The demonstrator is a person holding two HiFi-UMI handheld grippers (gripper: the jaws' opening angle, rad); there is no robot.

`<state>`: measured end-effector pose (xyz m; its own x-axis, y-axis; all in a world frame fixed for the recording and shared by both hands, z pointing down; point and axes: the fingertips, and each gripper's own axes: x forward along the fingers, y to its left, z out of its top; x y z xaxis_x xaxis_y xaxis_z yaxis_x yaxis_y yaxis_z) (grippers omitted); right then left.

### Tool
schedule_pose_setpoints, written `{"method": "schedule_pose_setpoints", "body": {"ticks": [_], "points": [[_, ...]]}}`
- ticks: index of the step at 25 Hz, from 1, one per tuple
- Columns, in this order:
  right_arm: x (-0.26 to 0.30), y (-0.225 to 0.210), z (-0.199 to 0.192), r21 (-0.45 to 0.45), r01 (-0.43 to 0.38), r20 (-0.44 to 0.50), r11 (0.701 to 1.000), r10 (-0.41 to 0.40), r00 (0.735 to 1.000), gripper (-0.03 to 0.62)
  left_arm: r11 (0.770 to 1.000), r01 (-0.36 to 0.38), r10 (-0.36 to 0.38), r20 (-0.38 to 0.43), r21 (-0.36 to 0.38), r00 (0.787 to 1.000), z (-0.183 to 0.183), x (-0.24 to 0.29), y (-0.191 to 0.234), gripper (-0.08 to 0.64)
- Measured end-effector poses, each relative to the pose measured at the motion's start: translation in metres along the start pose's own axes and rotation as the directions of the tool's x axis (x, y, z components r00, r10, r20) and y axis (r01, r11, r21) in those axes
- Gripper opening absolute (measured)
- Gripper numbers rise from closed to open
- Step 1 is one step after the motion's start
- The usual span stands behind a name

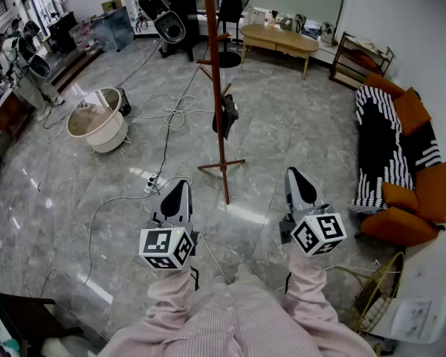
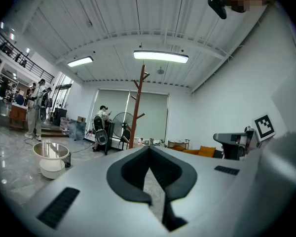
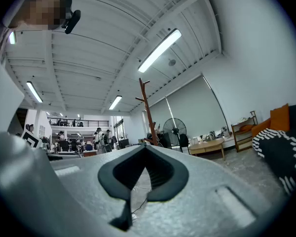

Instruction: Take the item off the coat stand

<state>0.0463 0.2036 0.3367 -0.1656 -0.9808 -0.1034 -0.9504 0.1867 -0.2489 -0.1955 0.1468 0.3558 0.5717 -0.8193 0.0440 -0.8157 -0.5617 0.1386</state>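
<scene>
Near me, left gripper [image 1: 180, 188] and right gripper [image 1: 294, 175] both clenched, empty | item [image 1: 226, 116] hangs lengthwise down stand [image 1: 217, 73], ahead between them, well apart | I judge neither nearer.

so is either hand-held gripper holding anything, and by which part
Nothing is held. The left hand-held gripper and right hand-held gripper both have jaws together and empty; the dark item hangs on the coat stand, apart from both.
</scene>
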Motion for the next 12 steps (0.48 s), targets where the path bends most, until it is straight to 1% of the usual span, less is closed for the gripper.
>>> {"method": "schedule_pose_setpoints", "body": {"ticks": [5,12], "points": [[0.004,-0.019,-0.001,0.022,0.006,0.0,1.0,-0.006,1.0,0.004,1.0,-0.003,0.003,-0.002,0.0,1.0,-0.004,0.013,-0.007,0.002],[0.019,-0.045,0.003,0.042,-0.029,-0.001,0.999,0.029,1.0,0.005,1.0,-0.015,0.015,0.004,-0.007,1.0,-0.005,0.039,-0.02,0.002]]}}
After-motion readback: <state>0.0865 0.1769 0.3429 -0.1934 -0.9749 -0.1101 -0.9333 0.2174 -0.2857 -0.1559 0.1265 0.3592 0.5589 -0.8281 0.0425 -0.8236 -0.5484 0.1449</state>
